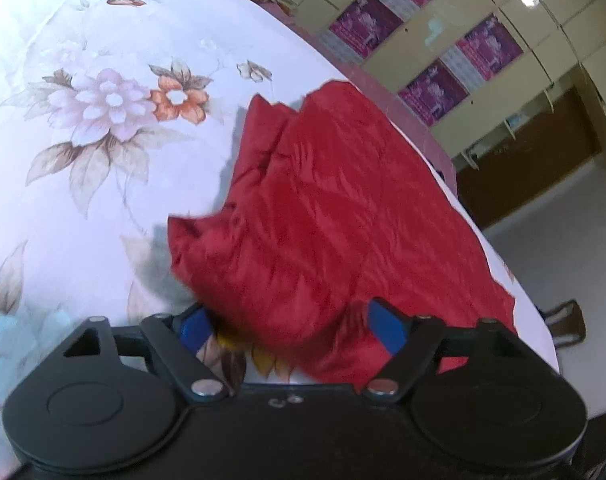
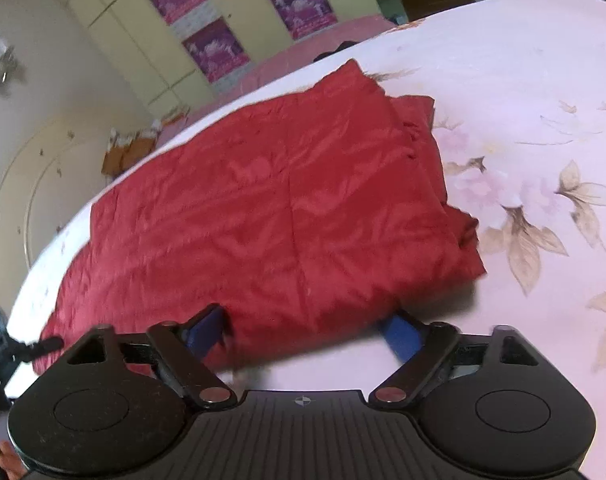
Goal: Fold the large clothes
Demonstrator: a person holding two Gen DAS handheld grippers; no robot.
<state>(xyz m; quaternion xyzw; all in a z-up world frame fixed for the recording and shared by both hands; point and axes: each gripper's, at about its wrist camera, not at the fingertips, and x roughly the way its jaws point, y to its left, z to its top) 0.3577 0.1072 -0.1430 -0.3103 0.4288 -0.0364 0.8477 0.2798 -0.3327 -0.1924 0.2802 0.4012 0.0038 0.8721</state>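
Left claw (image 1: pixel 293 330) view only: red cloth (image 1: pixel 323 208) bunched.

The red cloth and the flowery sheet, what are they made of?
Red cloth: looks like thin, silky woven fabric, perhaps satin or nylon; it has a soft sheen and fine crinkles. Sheet: looks like matte printed cotton or similar, smooth with flat flower prints; can't be sure.

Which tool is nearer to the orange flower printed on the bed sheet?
Left. The left tool is at the end of the red garment facing the orange flower; the right tool is at the opposite end, that flower out of view.
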